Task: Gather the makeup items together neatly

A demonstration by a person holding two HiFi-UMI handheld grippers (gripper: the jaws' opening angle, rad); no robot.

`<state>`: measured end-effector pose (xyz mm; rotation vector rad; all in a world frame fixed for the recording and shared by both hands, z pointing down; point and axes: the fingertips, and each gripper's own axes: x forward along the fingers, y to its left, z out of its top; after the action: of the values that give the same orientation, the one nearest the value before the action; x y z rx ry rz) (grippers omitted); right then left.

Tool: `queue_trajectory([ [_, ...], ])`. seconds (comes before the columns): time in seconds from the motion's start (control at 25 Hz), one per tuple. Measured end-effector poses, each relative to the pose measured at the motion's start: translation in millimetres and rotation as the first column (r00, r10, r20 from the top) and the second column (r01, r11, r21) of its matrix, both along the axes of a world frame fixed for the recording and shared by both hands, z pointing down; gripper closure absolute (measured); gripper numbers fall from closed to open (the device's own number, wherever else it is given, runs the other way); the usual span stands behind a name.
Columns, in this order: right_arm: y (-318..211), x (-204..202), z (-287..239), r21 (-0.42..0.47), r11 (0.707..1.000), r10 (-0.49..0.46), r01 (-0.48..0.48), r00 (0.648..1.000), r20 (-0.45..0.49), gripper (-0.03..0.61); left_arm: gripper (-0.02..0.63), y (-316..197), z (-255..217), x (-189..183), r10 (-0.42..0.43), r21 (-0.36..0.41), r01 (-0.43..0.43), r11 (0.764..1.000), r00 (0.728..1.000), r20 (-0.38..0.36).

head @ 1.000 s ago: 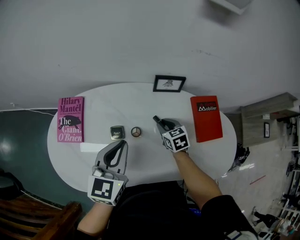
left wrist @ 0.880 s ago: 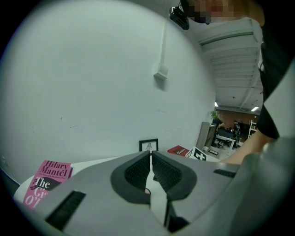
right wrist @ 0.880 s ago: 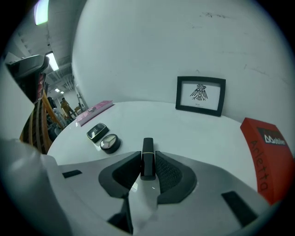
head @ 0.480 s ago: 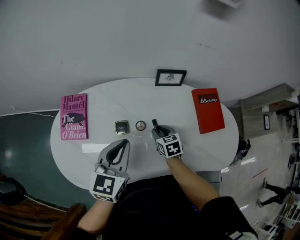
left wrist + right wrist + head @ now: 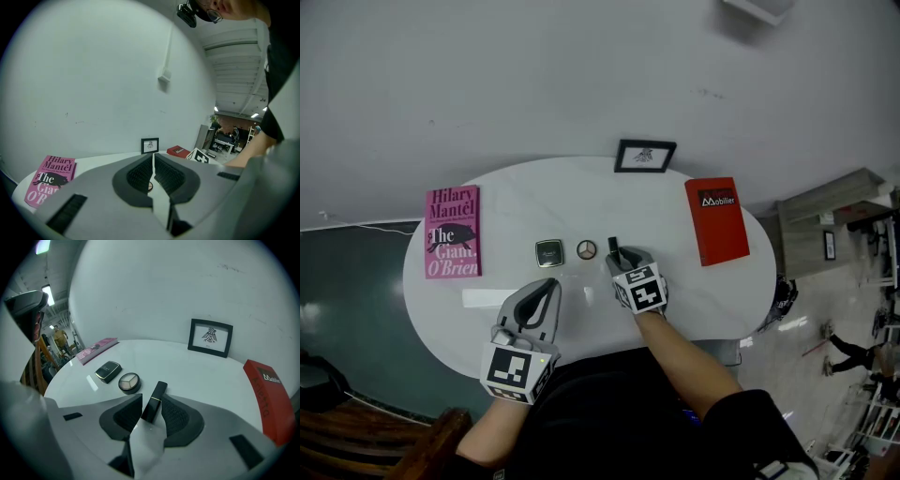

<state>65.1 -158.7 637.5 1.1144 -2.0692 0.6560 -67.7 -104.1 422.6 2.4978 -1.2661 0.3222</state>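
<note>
White oval counter (image 5: 581,197), read left to right.
- Far left: pink paperback book (image 5: 453,232), flat, near the rim.
- Left tool (image 5: 549,284): over the near part of the counter, jaws pressed together, nothing between them.
- Just beyond its tip: dark square compact case (image 5: 549,252), closed.
- Just right of it, apart: round open eyeshadow pan (image 5: 587,249), 3 shades.
- Right of the pan: black rectangular lipstick tube (image 5: 158,391), flat on the counter, near end between the jaws of the right tool (image 5: 618,259). These jaws have just been opening. The pads flank the tube without pinching it.
- Far edge: small black-framed picture (image 5: 645,156), upright.
- Right: red book (image 5: 716,220), flat, well apart from the 3 makeup items.
</note>
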Motion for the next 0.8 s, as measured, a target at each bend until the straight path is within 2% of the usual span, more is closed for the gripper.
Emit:
queue_trajectory([
  [0.16, -6, -4, -1, 0.013, 0.999, -0.034, 0.034, 0.999, -0.036, 0.457, 0.591, 2, 2, -4, -0.006, -0.004, 0.006, 1.000, 1.000, -0.003],
  [0.32, -4, -9, -3, 0.012, 0.999, -0.049, 0.049, 0.998, -0.029, 0.457, 0.591, 4, 5, -5, -0.011, -0.016, 0.011, 1.000, 1.000, -0.006],
  [0.52, -5, 2, -1, 0.007, 1.000, -0.025, 0.025, 0.999, -0.025, 0.457, 0.591, 3, 6, 2, 0.000, -0.019, 0.000, 1.000, 1.000, -0.005],
  [0.8, 2, 22, 18, -0.047, 0.999, 0.014, -0.015, 1.000, -0.018, 0.460, 0.591, 4, 6, 13, 0.014, -0.026, -0.014, 1.000, 1.000, -0.002],
])
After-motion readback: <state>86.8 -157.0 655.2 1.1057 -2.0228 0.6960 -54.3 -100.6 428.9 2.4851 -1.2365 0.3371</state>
